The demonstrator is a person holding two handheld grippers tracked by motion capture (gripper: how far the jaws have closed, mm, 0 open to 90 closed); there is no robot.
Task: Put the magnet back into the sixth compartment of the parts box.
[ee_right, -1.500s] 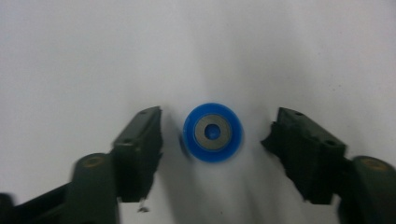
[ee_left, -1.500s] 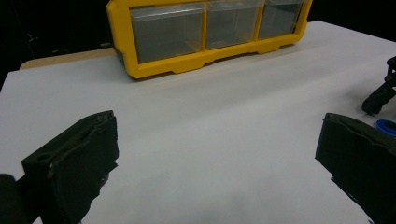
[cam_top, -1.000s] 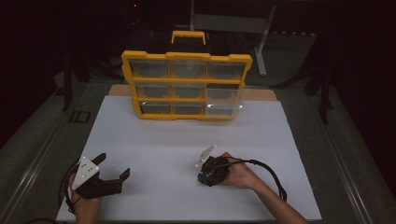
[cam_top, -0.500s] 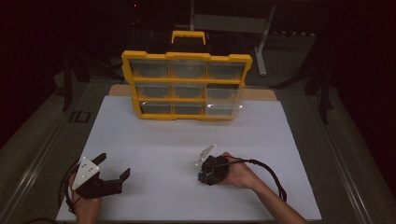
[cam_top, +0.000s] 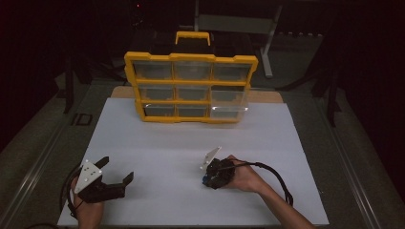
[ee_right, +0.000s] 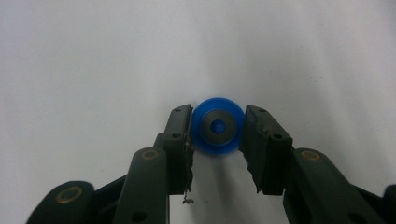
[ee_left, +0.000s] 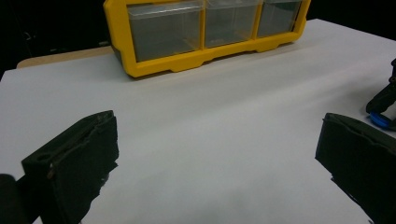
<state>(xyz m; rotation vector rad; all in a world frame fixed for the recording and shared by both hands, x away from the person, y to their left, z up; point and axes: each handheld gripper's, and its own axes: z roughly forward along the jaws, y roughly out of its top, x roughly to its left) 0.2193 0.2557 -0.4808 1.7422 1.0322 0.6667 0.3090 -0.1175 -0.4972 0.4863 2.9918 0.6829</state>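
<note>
Up close our right gripper (ee_right: 217,130) pinches a blue disc (ee_right: 217,125), our left gripper (ee_left: 215,163) spread wide, the yellow organizer's (cam_top: 191,86) clear drawers look empty.

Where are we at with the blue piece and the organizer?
Done: the right tool has its jaws closed on the blue round piece at the white sheet. In hand: that grasp. Left: the yellow organizer sits far off, untouched; the left tool rests open.

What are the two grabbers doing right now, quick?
Left gripper: open, jaws wide apart, holding nothing.
Right gripper: closed on a small round blue disc with a grey metal centre, just above the white table sheet.
</note>
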